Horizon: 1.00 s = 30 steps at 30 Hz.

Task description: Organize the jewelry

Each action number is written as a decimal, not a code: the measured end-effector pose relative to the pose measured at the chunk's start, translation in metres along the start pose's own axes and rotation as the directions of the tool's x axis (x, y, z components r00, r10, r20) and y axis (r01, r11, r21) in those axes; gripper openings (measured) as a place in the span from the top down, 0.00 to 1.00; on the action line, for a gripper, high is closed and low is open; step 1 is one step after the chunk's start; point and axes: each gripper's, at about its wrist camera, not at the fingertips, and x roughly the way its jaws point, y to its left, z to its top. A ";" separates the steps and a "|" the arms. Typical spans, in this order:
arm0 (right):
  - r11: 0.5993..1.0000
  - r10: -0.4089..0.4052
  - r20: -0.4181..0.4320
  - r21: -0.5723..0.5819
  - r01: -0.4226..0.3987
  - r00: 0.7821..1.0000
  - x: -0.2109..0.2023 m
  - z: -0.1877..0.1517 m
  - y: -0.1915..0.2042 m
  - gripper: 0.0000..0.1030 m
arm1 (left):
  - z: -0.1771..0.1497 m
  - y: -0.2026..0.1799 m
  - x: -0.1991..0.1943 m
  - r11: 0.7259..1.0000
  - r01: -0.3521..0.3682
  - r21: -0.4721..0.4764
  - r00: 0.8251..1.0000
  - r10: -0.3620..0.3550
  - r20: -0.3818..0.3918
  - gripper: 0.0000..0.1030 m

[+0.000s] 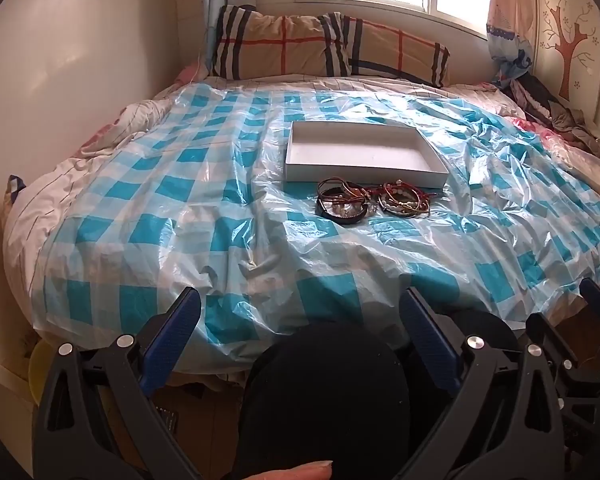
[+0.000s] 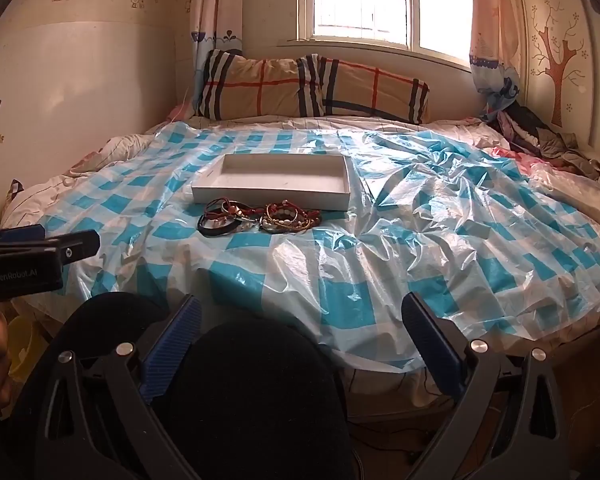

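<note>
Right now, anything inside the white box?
The white box looks empty: bare white floor, no jewelry. The bracelets lie heaped on the checked plastic sheet just in front of it. Its near wall hides a strip of floor.

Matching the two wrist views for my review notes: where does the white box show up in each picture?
Left wrist: the white box sits right of centre, above mid-height, with the pile of bracelets just in front of it.
Right wrist: the white box sits left of centre, above mid-height, the bracelets again at its near edge.
Shared landmark: the plaid pillows under the window, behind the box in both.
</note>
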 end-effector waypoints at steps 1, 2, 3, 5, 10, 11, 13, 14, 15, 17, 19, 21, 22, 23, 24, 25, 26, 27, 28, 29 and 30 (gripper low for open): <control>1.000 0.002 -0.003 0.007 -0.002 1.000 0.001 0.000 -0.002 0.07 | -0.002 0.001 0.001 1.000 0.000 -0.002 1.000 0.000 -0.003 0.07; 1.000 0.003 -0.008 0.014 -0.003 1.000 -0.004 0.002 -0.004 0.07 | -0.003 0.001 0.002 1.000 0.002 -0.005 1.000 -0.002 -0.005 0.07; 1.000 0.003 -0.012 0.022 -0.002 1.000 -0.004 0.002 -0.007 0.07 | -0.004 0.000 0.002 1.000 0.007 -0.007 1.000 -0.007 -0.006 0.07; 0.999 -0.002 -0.013 0.035 0.002 1.000 -0.004 0.002 -0.010 0.07 | -0.006 -0.001 0.000 1.000 0.016 -0.006 1.000 -0.016 -0.007 0.07; 0.998 -0.018 0.006 0.054 0.018 1.000 -0.006 0.000 -0.015 0.07 | -0.007 -0.002 0.003 1.000 0.028 -0.010 1.000 -0.028 -0.008 0.07; 0.998 -0.020 0.010 0.056 0.019 1.000 -0.006 -0.001 -0.015 0.07 | -0.008 -0.001 0.005 1.000 0.027 -0.015 1.000 -0.027 -0.012 0.07; 0.998 -0.022 0.015 0.058 0.021 1.000 -0.006 -0.002 -0.014 0.07 | -0.009 0.001 0.008 0.999 0.036 -0.032 0.999 -0.037 -0.021 0.07; 0.998 -0.022 0.014 0.057 0.021 1.000 -0.006 -0.002 -0.014 0.07 | -0.009 0.002 0.009 0.998 0.039 -0.038 0.999 -0.040 -0.023 0.07; 0.998 -0.022 0.013 0.057 0.022 1.000 -0.006 -0.002 -0.014 0.07 | -0.010 0.002 0.010 0.999 0.037 -0.039 0.999 -0.038 -0.023 0.07; 0.998 -0.024 0.012 0.059 0.023 1.000 -0.005 -0.003 -0.014 0.07 | -0.011 0.002 0.011 0.998 0.045 -0.036 0.999 -0.045 -0.019 0.07; 0.998 -0.025 0.008 0.062 0.025 1.000 -0.004 -0.004 -0.014 0.07 | -0.012 0.002 0.013 0.998 0.051 -0.041 0.998 -0.051 -0.021 0.07; 0.998 -0.028 0.005 0.061 0.028 1.000 -0.002 -0.004 -0.013 0.07 | -0.013 0.001 0.016 0.997 0.057 -0.045 0.998 -0.058 -0.024 0.08; 0.998 -0.029 0.004 0.057 0.029 1.000 -0.001 -0.004 -0.012 0.07 | -0.013 0.000 0.018 0.997 0.056 -0.044 0.998 -0.057 -0.023 0.08; 0.998 -0.031 0.003 0.052 0.030 1.000 -0.001 -0.004 -0.011 0.07 | -0.014 0.000 0.018 0.998 0.054 -0.044 0.998 -0.055 -0.022 0.08; 0.998 -0.032 0.004 0.048 0.032 0.999 -0.001 -0.005 -0.010 0.07 | -0.014 0.000 0.019 0.998 0.049 -0.047 0.999 -0.050 -0.021 0.07; 0.998 -0.033 0.004 0.044 0.033 0.999 0.000 -0.005 -0.009 0.07 | -0.015 0.000 0.020 0.998 0.043 -0.048 0.999 -0.044 -0.021 0.07; 0.999 -0.034 0.004 0.040 0.033 0.999 0.000 -0.005 -0.008 0.07 | -0.015 -0.001 0.022 0.998 0.039 -0.047 0.999 -0.040 -0.023 0.07; 0.999 -0.034 0.003 0.038 0.034 0.999 0.000 -0.005 -0.007 0.07 | -0.015 -0.001 0.023 0.998 0.038 -0.045 0.999 -0.039 -0.025 0.07; 0.999 -0.033 0.002 0.036 0.033 0.999 0.000 -0.005 -0.007 0.07 | -0.015 -0.002 0.023 0.998 0.035 -0.045 0.999 -0.036 -0.025 0.07; 0.999 -0.033 0.000 0.036 0.033 0.999 0.001 -0.005 -0.007 0.07 | -0.015 -0.002 0.024 0.998 0.035 -0.044 0.999 -0.036 -0.026 0.07; 0.999 -0.032 -0.001 0.036 0.032 0.999 0.001 -0.005 -0.008 0.07 | -0.015 -0.002 0.025 0.999 0.034 -0.042 0.999 -0.035 -0.029 0.07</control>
